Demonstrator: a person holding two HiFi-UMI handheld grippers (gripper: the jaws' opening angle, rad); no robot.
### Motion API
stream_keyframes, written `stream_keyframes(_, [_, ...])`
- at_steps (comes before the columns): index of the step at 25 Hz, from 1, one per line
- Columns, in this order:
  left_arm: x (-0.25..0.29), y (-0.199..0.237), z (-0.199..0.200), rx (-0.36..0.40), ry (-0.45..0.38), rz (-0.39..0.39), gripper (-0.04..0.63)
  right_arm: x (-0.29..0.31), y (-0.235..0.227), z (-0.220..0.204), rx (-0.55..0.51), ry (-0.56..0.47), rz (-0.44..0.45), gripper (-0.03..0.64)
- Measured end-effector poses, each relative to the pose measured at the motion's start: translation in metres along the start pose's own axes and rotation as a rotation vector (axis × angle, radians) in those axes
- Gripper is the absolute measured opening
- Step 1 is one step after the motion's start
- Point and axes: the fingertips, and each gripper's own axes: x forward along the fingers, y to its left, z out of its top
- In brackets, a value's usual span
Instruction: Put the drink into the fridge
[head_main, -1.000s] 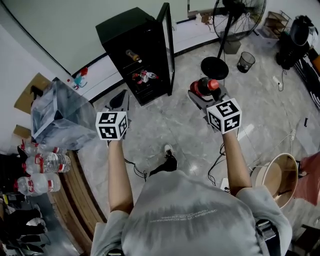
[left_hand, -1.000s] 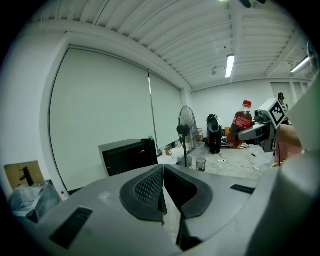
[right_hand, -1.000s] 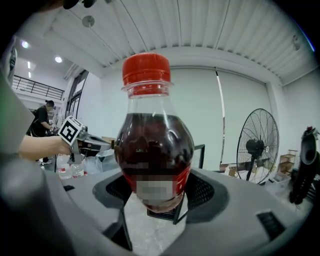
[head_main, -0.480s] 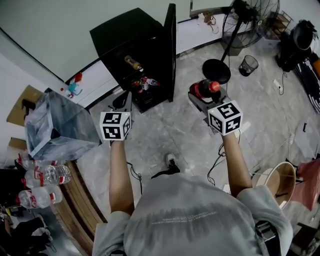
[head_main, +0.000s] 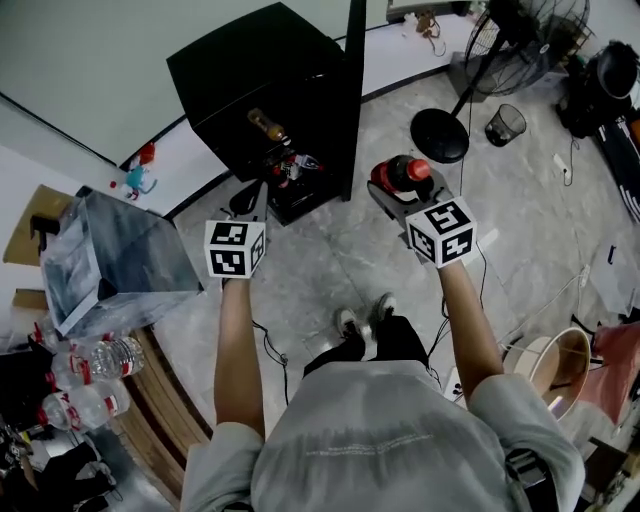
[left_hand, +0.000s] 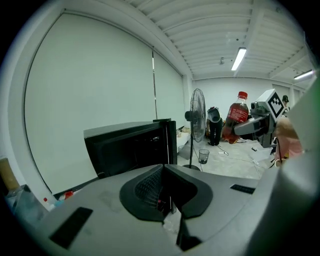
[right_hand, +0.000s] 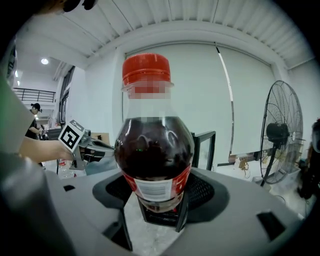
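While the right gripper (right_hand: 159, 207) stands clamped on the drink bottle (right_hand: 153, 150), the bottle sits upright between its jaws, red cap uppermost, held clear of the open fridge (head_main: 262, 85). Left gripper (left_hand: 167, 202): jaws together, nothing between them.

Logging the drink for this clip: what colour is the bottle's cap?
Red. The cap of the bottle shows best in the right gripper view.
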Motion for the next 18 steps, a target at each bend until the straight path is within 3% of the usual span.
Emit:
stream_keyframes(8, [0.044,0.038,-0.02,-0.03,-0.01,0.078,0.015,0.083,-0.016,-0.019,-0.03,0.021,0.061,0.305])
stream_keyframes(18, [0.094,0.074,-0.056,-0.031,0.014,0.108,0.015,0.213,-0.033,-0.067,0.011,0.072,0.172,0.305])
